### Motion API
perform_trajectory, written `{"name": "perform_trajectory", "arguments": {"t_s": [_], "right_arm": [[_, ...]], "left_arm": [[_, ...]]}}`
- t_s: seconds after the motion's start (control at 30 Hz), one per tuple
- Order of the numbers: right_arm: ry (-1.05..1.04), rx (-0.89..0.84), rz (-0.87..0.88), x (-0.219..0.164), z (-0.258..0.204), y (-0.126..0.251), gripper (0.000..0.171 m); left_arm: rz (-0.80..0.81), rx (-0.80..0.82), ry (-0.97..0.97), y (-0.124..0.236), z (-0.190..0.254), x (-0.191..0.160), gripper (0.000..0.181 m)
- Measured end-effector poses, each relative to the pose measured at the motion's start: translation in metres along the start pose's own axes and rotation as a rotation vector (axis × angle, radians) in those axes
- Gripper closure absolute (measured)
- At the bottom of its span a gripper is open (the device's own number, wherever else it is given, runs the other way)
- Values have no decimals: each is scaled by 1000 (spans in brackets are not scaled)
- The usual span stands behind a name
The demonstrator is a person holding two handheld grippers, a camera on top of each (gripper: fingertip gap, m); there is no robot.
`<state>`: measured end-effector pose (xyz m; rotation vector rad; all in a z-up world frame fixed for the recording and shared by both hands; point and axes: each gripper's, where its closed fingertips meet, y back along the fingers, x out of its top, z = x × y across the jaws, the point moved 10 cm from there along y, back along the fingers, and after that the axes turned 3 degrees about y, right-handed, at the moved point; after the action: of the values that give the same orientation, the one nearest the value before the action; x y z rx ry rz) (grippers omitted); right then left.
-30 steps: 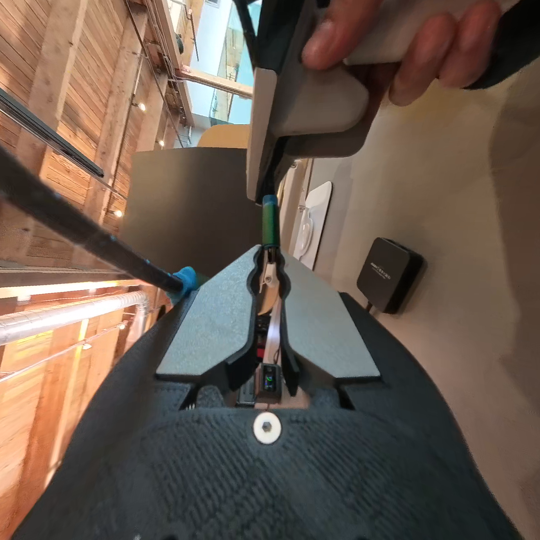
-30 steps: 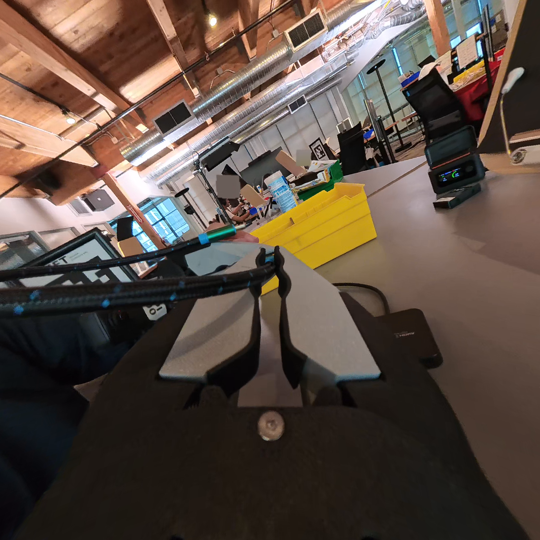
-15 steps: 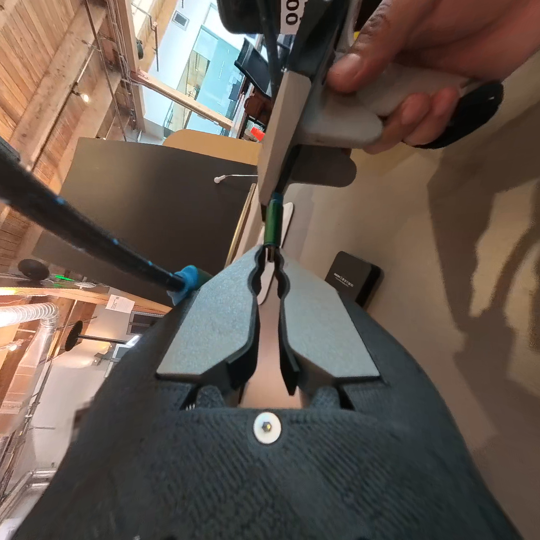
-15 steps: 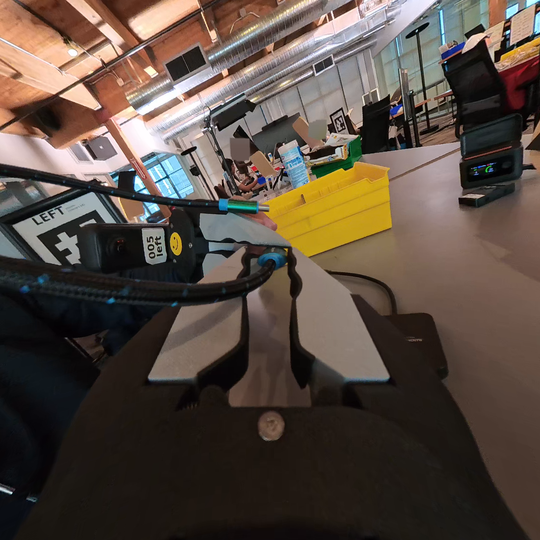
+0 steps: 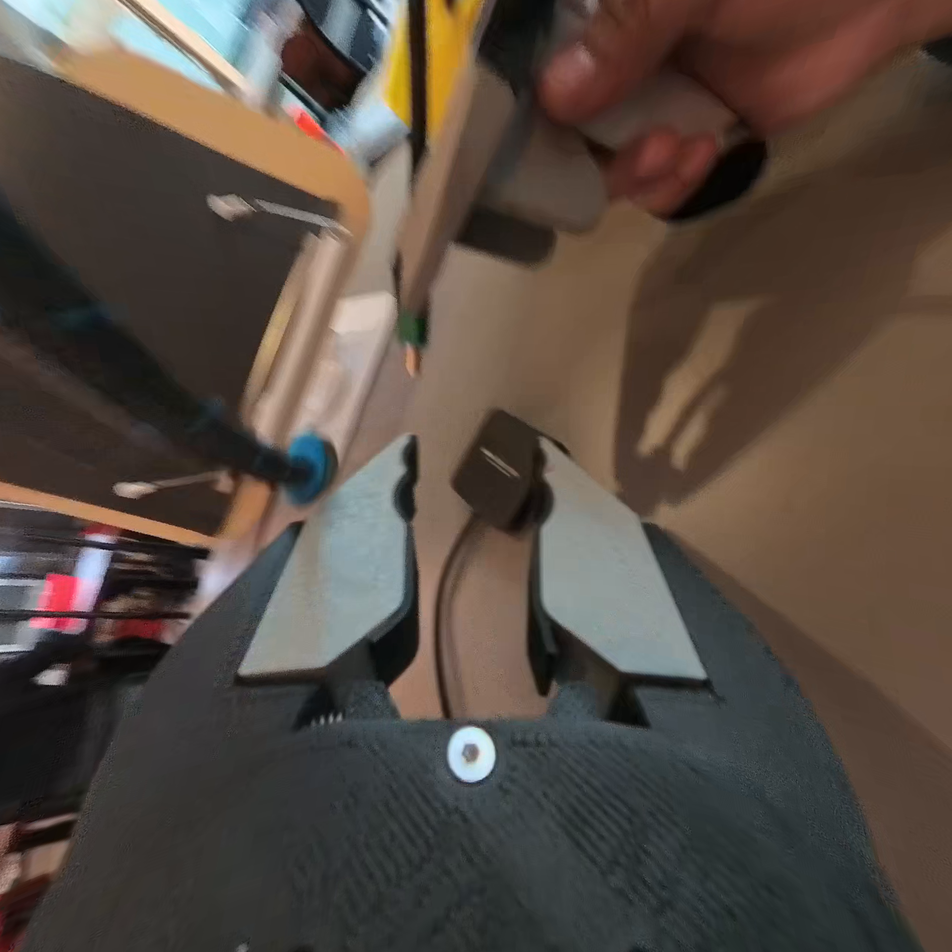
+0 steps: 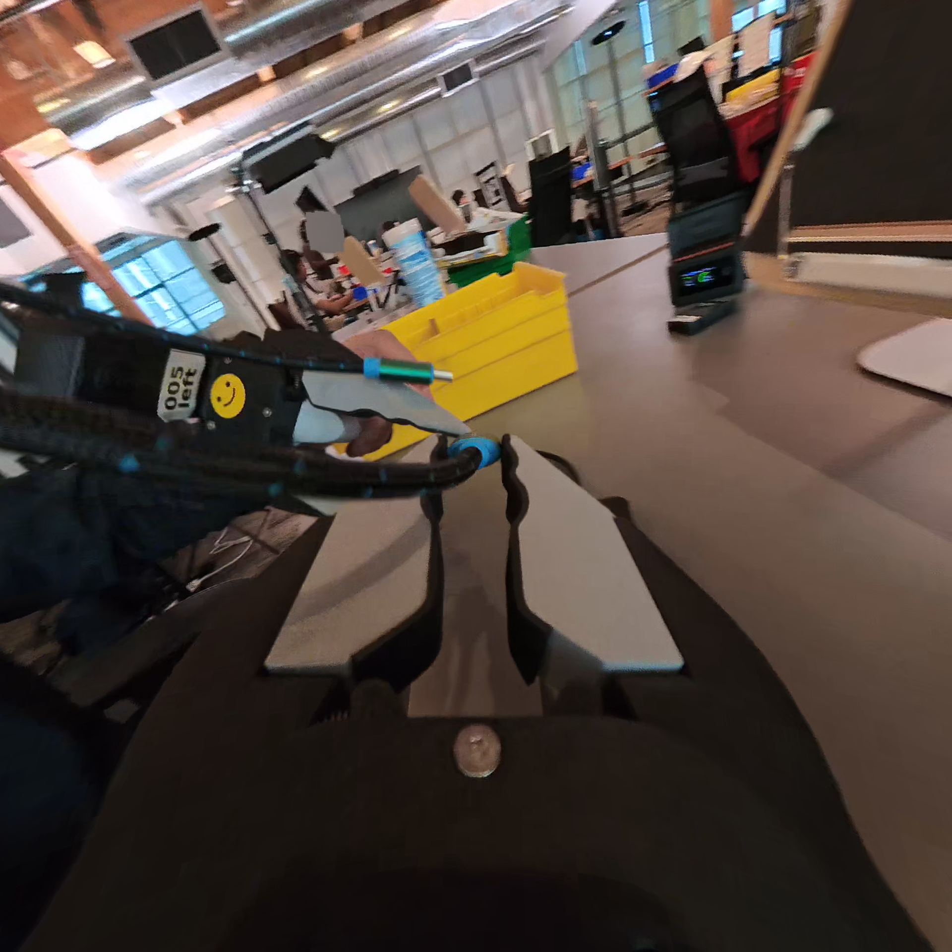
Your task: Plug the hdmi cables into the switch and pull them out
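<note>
One hdmi cable (image 5: 308,471) is hanging just outside my left gripper (image 5: 474,448), its blue collar beside the left finger. That gripper's jaws are gaping open, holding nothing. Beyond them, the black switch (image 5: 492,471) is sitting on the tabletop (image 5: 772,515). My right gripper (image 6: 473,445) is pinching the other hdmi cable (image 6: 360,476) at its blue collar, clear of the switch.

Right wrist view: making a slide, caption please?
Right hand-held gripper pinches a braided HDMI cable at its blue collar above the grey table.
</note>
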<state>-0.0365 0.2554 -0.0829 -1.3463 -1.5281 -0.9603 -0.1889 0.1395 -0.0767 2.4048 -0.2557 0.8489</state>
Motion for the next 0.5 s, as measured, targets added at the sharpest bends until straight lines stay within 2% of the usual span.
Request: {"name": "perform_trajectory", "arguments": {"t_s": [0.03, 0.13, 0.27, 0.4, 0.5], "right_arm": [[-4, -34, 3, 0, 5, 5, 153], [-27, -128, -9, -3, 20, 17, 153], [-16, -204, -31, -4, 28, 27, 154], [-20, -260, -48, -5, 35, 36, 156], [-31, -263, -101, -8, 38, 36, 157]], "left_arm": [[-55, -64, 24, -4, -1, -7, 129], [-134, -132, 4, -16, -7, -28, 131], [-241, -259, 119, -38, -30, -50, 133], [-415, -332, 37, -57, -50, -68, 148], [-436, -351, 11, -72, -54, -65, 164]]}}
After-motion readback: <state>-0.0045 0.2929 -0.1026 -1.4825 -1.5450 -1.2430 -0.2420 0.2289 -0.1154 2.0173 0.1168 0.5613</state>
